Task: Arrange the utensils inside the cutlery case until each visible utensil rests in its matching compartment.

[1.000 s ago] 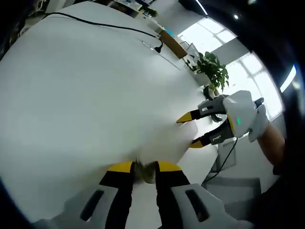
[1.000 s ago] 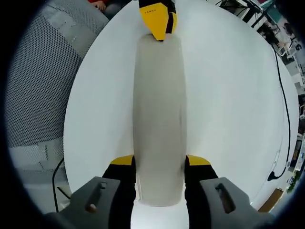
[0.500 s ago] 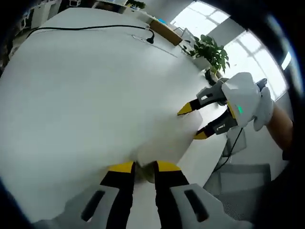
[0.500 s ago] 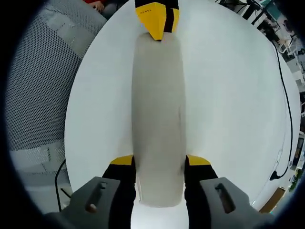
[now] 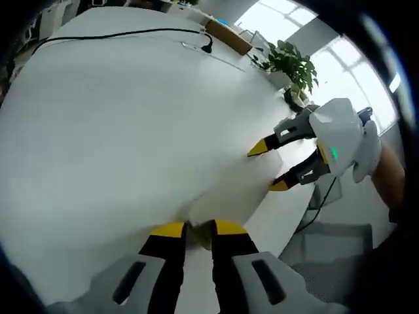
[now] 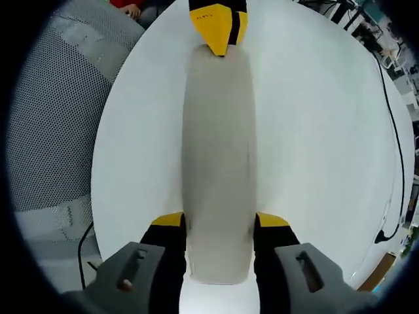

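In the right gripper view, the right gripper (image 6: 219, 226) rises from the bottom centre, its yellow-tipped jaws set against the two long sides of the cutlery case (image 6: 218, 157) and grasping its near end. The case is a long, pale, closed oval that runs straight up the frame over the white table (image 6: 314, 131). At its far end, top centre, the left gripper (image 6: 219, 29) pinches the case between jaws drawn close together. A grey mesh chair (image 6: 59, 111) fills the left of the frame; a black cable (image 6: 395, 131) curves along the table's right edge.

In the left gripper view, the left gripper (image 5: 193, 230) clamps the case's pale end (image 5: 198, 232) at bottom centre. The right gripper (image 5: 273, 167) comes in at mid right, held by a gloved hand (image 5: 344, 140). A potted plant (image 5: 288, 59) stands at upper right.
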